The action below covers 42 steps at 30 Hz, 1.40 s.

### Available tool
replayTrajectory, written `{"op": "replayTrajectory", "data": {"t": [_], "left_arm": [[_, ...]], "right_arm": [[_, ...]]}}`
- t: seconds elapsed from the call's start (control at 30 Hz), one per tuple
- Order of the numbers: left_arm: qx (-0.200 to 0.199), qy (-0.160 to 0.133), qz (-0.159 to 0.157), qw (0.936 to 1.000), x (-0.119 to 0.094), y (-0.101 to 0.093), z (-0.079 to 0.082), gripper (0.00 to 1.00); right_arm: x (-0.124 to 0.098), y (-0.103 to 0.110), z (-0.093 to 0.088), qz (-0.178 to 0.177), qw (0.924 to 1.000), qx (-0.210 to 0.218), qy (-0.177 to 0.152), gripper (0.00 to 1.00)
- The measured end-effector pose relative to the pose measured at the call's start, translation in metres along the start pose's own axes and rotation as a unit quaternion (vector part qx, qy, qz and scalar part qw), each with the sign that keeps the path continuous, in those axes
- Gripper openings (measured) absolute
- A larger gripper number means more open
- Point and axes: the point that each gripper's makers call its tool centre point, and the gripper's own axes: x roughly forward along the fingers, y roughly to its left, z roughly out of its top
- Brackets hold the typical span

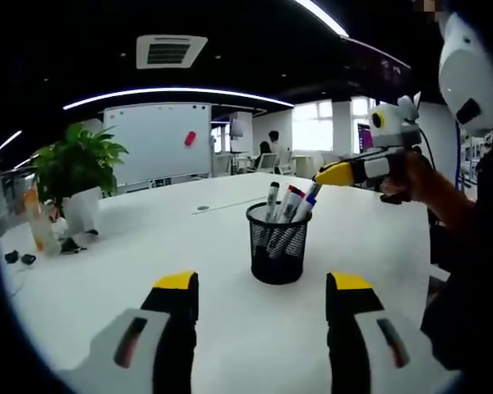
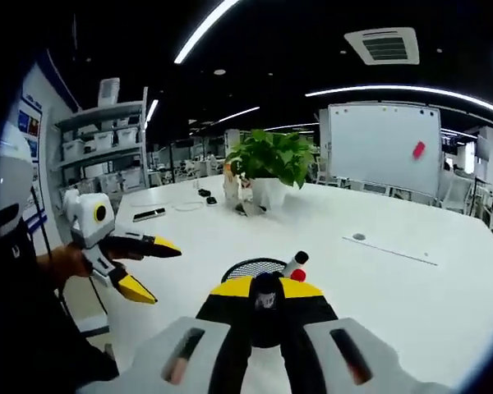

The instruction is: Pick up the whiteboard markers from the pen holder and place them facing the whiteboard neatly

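A black mesh pen holder (image 1: 278, 246) stands on the white table (image 1: 148, 246) with several whiteboard markers (image 1: 289, 203) upright in it. My left gripper (image 1: 263, 287) hangs open in front of the holder, a short way back, with nothing between its jaws. My right gripper (image 1: 322, 176) reaches in from the right over the marker tops. In the right gripper view its jaws (image 2: 267, 289) are shut on a dark marker cap (image 2: 267, 305), just above the holder's rim (image 2: 248, 268). A red-tipped marker (image 2: 296, 268) pokes up beside it. The left gripper (image 2: 154, 269) shows open at the left.
A whiteboard (image 1: 156, 139) with a red magnet stands past the far end of the table. A potted plant (image 1: 78, 164) and small items sit at the table's far left. Shelving (image 2: 107, 131) lines the wall. A person's hand (image 1: 419, 176) holds the right gripper.
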Motion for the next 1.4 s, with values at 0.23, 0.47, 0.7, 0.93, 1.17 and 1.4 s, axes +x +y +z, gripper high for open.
{"op": "replayTrajectory", "data": {"t": [0.23,0.47,0.7,0.93,1.17,1.4], "left_arm": [[0.003,-0.005,-0.002,1.0,-0.002,-0.001,0.004,0.63],[0.004,-0.008,-0.004,0.9999,-0.001,-0.003,0.005,0.63],[0.008,-0.011,-0.002,0.9999,-0.004,0.0,0.008,0.63],[0.008,-0.012,0.0,0.9999,-0.006,0.0,0.008,0.63],[0.005,-0.01,0.001,0.9999,-0.006,0.0,0.007,0.63],[0.012,-0.02,0.003,0.9997,-0.006,-0.002,0.019,0.63]], "right_arm": [[-0.011,0.002,0.012,-0.004,0.9998,-0.003,-0.017,0.13],[-0.014,0.004,0.012,-0.004,0.9999,0.0,-0.015,0.13],[-0.017,0.007,0.017,-0.016,0.9994,-0.029,-0.015,0.13],[-0.023,0.009,0.027,-0.018,0.9986,-0.036,-0.034,0.13],[-0.03,0.004,0.041,-0.037,0.9969,-0.023,-0.065,0.13],[-0.037,-0.004,0.055,-0.058,0.9925,-0.034,-0.102,0.13]]}}
